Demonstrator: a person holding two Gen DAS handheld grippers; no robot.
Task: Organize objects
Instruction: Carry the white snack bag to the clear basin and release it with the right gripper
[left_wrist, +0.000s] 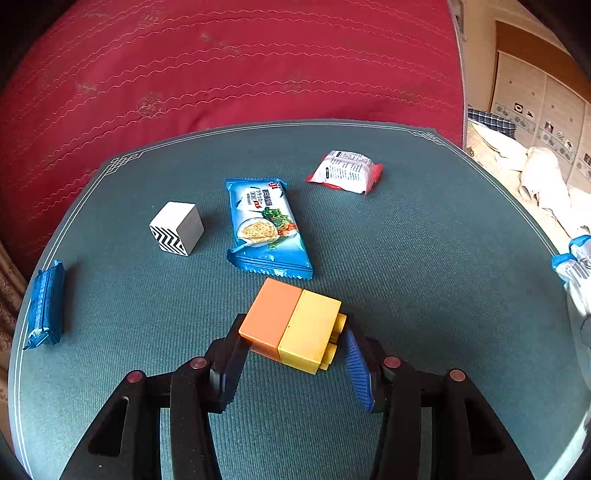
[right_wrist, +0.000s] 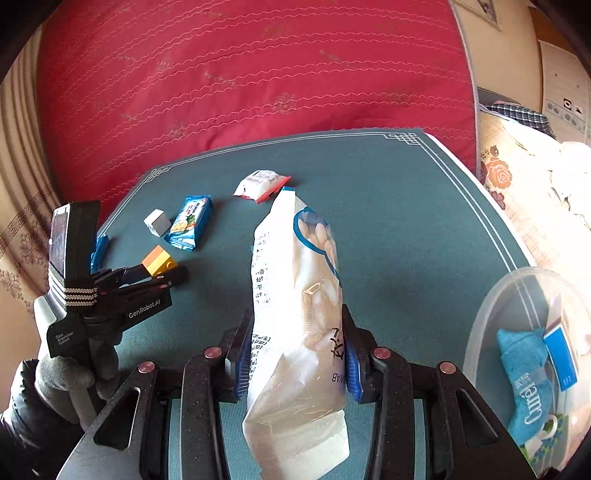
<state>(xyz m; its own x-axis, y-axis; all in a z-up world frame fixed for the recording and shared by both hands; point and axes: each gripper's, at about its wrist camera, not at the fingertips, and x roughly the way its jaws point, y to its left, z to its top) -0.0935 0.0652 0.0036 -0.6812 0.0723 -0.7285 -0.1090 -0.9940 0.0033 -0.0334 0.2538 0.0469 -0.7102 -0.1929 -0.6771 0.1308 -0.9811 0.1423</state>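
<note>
On the green mat (left_wrist: 424, 258), going left to right from my left wrist view, a blue bar (left_wrist: 45, 306) lies at the far left edge, then a white cube (left_wrist: 176, 228) with a zigzag face, then a blue cracker pack (left_wrist: 264, 229), and beyond it a red-and-white pouch (left_wrist: 347, 170). Nearest me sits an orange-and-yellow block (left_wrist: 293, 325), right between the fingers of my left gripper (left_wrist: 291, 365). The left finger touches its orange side, while the blue pad (left_wrist: 356, 369) on the right stands just off the yellow studs, so my jaws are partly open around it; I cannot tell that it is truly clamped or lifted.

From my right wrist view, my gloved left hand (right_wrist: 70, 373) holds that gripper at the left. My right gripper (right_wrist: 295, 358) is closed on a tall white bag (right_wrist: 295, 295), both blue pads pressing its sides, the bag rising forward beyond the fingertips. At the far right, a clear tub (right_wrist: 480, 325) holds a blue sachet (right_wrist: 524, 384) and other small packs.
</note>
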